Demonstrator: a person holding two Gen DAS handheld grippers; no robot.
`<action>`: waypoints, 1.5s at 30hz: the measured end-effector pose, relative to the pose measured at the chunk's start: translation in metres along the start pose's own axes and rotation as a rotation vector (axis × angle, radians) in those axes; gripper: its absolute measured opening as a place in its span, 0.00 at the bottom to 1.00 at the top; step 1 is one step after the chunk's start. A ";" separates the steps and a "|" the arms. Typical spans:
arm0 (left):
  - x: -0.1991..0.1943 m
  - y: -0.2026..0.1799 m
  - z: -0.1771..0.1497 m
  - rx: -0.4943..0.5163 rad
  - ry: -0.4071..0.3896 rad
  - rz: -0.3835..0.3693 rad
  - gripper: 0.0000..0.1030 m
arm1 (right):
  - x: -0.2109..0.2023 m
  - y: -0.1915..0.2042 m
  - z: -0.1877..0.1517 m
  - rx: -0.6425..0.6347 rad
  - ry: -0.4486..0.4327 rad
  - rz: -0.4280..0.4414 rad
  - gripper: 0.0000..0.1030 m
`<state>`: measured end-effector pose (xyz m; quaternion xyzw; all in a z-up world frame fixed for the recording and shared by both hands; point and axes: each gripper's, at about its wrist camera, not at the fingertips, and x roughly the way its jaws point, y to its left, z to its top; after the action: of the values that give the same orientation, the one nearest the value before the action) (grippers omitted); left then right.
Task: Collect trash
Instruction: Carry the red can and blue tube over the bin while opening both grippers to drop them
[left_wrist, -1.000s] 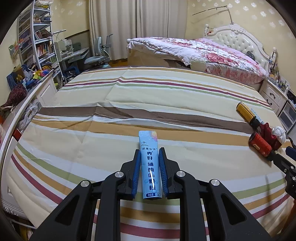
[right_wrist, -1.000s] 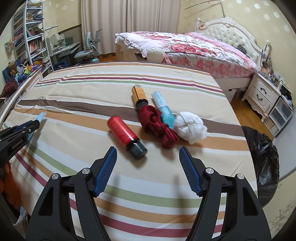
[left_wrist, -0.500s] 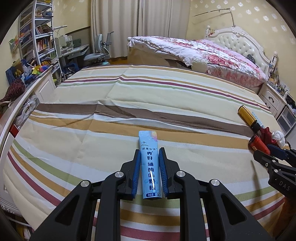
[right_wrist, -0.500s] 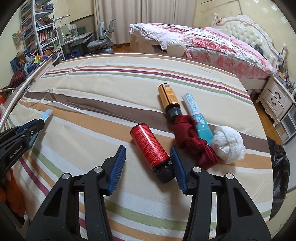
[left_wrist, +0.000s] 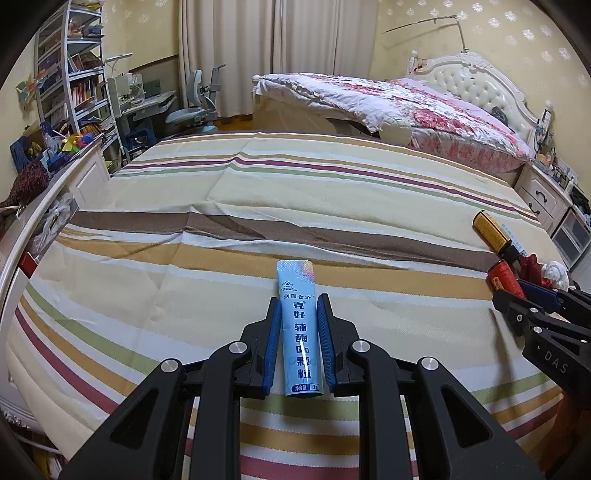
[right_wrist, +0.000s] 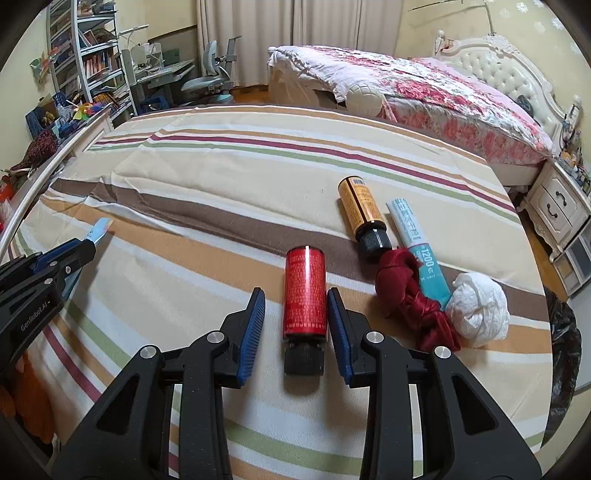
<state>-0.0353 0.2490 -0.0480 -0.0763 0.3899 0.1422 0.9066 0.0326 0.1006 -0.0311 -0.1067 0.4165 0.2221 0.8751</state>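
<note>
My left gripper (left_wrist: 299, 301) is shut on a light blue sachet (left_wrist: 299, 332) with dark print, held above the striped bedsheet (left_wrist: 258, 206). In the right wrist view a red bottle (right_wrist: 304, 280) with a black cap lies on the sheet between the blue pads of my right gripper (right_wrist: 296, 293). Those jaws are closing: the right pad is at the bottle's side and a gap shows at the left pad. Just right of it lie an orange bottle (right_wrist: 360, 205), a teal tube (right_wrist: 413, 240), a dark red cloth (right_wrist: 410, 291) and a white paper wad (right_wrist: 478, 310).
A black trash bag (right_wrist: 561, 332) stands on the floor off the bed's right edge. A white nightstand (right_wrist: 554, 206) is beyond it, and a second bed with a floral quilt (right_wrist: 424, 85) lies behind. A shelf and a desk (left_wrist: 92, 103) fill the left side.
My right gripper moved in over the red bottle and its jaws narrowed around it. The left gripper kept still with the sachet.
</note>
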 end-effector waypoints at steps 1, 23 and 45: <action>0.001 0.000 0.000 0.000 -0.001 0.000 0.21 | 0.001 0.000 0.001 -0.001 0.000 -0.003 0.33; -0.034 -0.081 0.002 0.113 -0.119 -0.147 0.21 | -0.075 -0.084 -0.034 0.174 -0.140 -0.129 0.23; -0.043 -0.295 0.009 0.432 -0.160 -0.443 0.21 | -0.096 -0.263 -0.099 0.489 -0.149 -0.457 0.23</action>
<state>0.0363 -0.0364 -0.0029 0.0464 0.3126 -0.1392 0.9385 0.0379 -0.1963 -0.0190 0.0322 0.3577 -0.0790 0.9299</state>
